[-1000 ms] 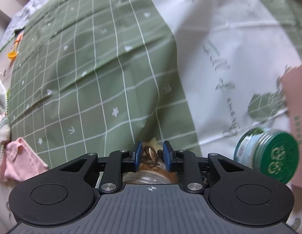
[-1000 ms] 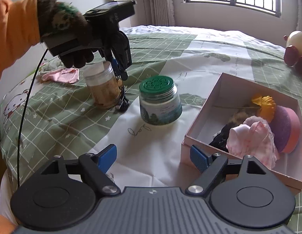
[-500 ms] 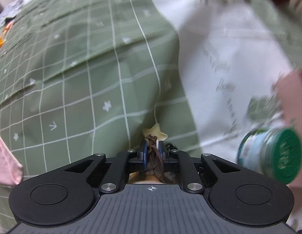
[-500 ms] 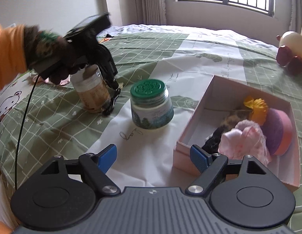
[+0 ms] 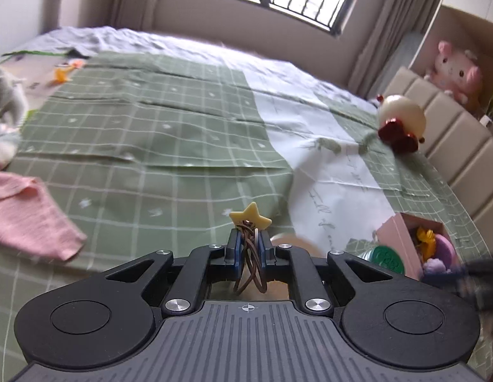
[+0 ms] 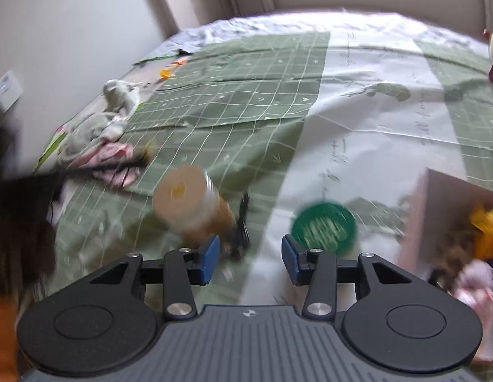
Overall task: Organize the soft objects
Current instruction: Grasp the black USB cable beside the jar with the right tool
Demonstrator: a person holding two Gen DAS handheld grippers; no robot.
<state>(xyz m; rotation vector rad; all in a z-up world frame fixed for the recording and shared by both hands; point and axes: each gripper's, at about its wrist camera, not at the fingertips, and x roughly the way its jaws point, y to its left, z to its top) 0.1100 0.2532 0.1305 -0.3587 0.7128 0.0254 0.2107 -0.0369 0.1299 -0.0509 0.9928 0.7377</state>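
Note:
My left gripper [image 5: 248,244] is shut on a brown hair tie [image 5: 250,267] with a yellow star charm [image 5: 250,216], held above the bed. The pink box [image 5: 393,236] with soft items inside lies low at the right; it also shows in the right wrist view [image 6: 437,197]. A pink cloth [image 5: 27,213] lies on the green bedspread at the left. My right gripper [image 6: 250,260] is open and empty, above the bed between a tan-lidded jar [image 6: 190,205] and a green-lidded jar [image 6: 324,224]. A black hair tie [image 6: 243,222] lies beside the tan-lidded jar.
A pile of grey and pink cloths [image 6: 100,133] lies at the bed's left edge. A round cream and red plush [image 5: 400,124] sits at the far right of the bed. The green-lidded jar [image 5: 388,259] stands next to the pink box. A padded headboard [image 5: 453,146] borders the right.
My left gripper closed on the star hair tie beside the tan-lidded jar and lifted it, tilting up toward the window. My right gripper moved forward and narrowed its opening.

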